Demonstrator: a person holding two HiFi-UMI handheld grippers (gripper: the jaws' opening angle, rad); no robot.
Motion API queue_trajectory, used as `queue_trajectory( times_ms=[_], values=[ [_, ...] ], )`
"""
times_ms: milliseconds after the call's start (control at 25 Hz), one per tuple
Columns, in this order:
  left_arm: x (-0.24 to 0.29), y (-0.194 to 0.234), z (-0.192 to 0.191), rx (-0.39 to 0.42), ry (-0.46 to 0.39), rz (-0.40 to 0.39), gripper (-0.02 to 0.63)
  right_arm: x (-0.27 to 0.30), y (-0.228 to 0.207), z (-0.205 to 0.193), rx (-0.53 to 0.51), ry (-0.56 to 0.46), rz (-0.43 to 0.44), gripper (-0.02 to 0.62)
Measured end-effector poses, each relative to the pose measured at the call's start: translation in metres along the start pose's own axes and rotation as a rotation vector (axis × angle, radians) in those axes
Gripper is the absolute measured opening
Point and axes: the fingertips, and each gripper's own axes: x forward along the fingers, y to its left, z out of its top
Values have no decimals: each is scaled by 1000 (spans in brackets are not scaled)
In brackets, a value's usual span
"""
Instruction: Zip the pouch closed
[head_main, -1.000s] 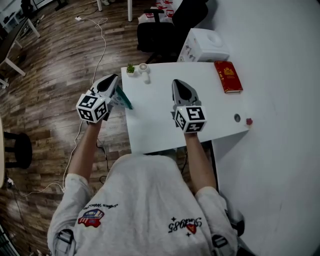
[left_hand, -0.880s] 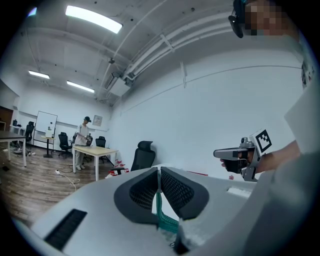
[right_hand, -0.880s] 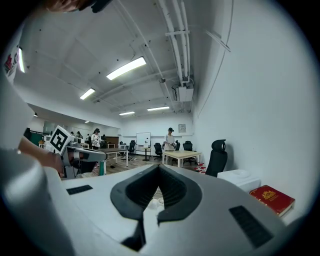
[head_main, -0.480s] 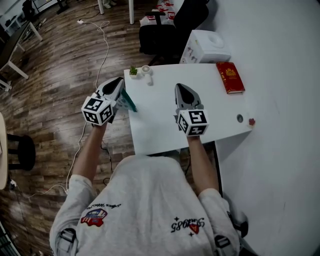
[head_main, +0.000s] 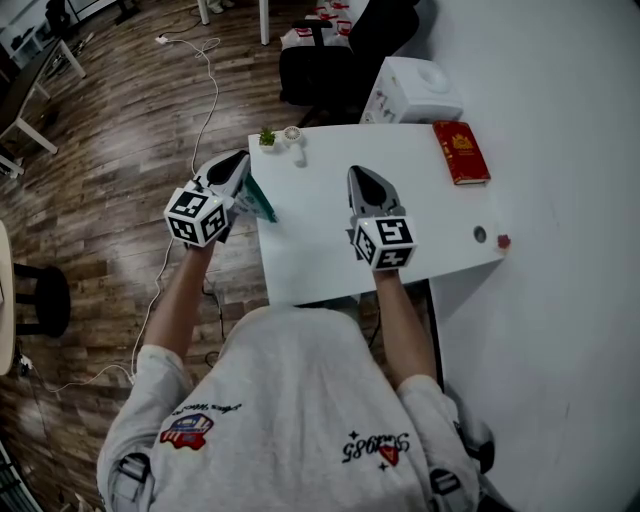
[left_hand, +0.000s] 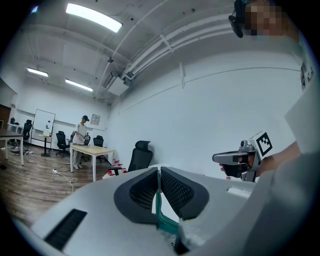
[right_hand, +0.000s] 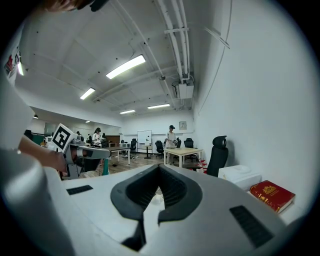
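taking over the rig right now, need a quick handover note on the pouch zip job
Left gripper: fingers shut on the teal pouch, held at the left edge of the white table.
Right gripper: fingers shut, empty, above the table, apart from the pouch.
Done: the pouch is held on one side. How far the zipper is closed cannot be told.
Left: probably bring the right gripper over, take the zipper pull and run it along to close.

The teal pouch (head_main: 260, 203) hangs edge-on, pinched in my left gripper (head_main: 238, 165), at the white table's (head_main: 330, 250) left edge.
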Motion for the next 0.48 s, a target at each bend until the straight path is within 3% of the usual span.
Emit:
queue_trajectory(
  times_ms=[480],
  values=[
    [4, -6, -3, -1, 3, -14, 18, -2, -3, -2, -5, 1, -5, -8]
  ],
)
